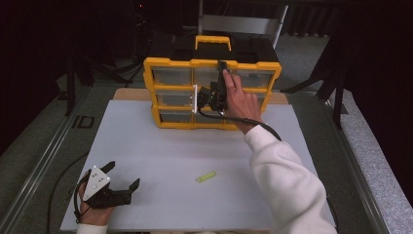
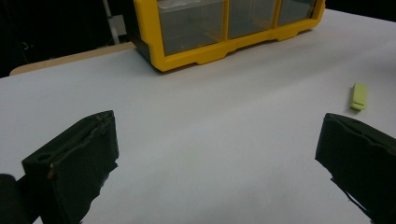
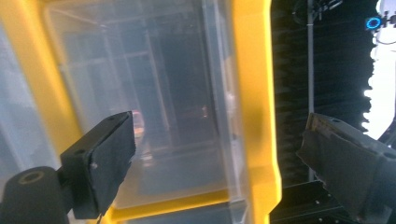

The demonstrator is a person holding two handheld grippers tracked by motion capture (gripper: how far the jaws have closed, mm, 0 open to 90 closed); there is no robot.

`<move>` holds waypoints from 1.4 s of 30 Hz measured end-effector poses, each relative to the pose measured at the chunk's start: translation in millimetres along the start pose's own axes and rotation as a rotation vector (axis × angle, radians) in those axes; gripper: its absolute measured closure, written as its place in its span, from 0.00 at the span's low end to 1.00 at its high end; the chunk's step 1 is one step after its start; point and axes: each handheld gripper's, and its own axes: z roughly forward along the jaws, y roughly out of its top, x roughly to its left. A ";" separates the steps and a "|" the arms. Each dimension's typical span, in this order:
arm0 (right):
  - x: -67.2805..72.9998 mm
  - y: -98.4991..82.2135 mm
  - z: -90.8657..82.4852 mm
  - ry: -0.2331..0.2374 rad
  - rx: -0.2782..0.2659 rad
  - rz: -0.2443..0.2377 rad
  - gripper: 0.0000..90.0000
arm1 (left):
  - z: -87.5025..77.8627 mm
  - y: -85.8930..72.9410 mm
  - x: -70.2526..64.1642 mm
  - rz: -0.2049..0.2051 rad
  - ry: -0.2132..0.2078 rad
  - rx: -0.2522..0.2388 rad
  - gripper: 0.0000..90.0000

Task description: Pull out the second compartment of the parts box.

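**Right gripper at the top row of the yellow drawer cabinet, left gripper idle at the near edge**

Nearest the person, the left gripper (image 1: 123, 176) rests at the near left corner of the white table (image 1: 160, 146), held in the left hand (image 1: 92, 212); its two black jaws stand wide apart with nothing between them, pointing toward the right and slightly away; the grey three-cornered plate on top faces the high camera. In the left gripper view the same jaws frame bare table, with the far things beyond them.

A little farther in, near the middle of the table and well apart from both grippers, lies a small yellow-green block (image 1: 205, 176); it lies flat, its long axis running roughly left to right with the right end tilted a touch away from the person; in the left gripper view it sits off to the right (image 2: 359, 96).

Farther still, the right arm in a white sleeve (image 1: 287, 180) reaches forward across the table; the right hand (image 1: 241, 100) holds the right gripper (image 1: 222, 66) up against the front of the cabinet, its jaws pointing up and away; in the right gripper view (image 3: 219, 154) the jaws stand well apart, clamped on nothing, one in front of a clear drawer (image 3: 140, 93) and the other past the yellow frame edge.

At the far edge stands the yellow drawer cabinet (image 1: 165, 62), upright, its long axis across the table, its drawer fronts facing the person and its handle on top; the right gripper is at its top row, near the middle.
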 end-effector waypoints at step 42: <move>0.7 -8.3 -3.3 -0.177 -0.032 -0.145 0.53 | -0.8 -0.2 -0.1 -0.002 0.006 0.002 0.00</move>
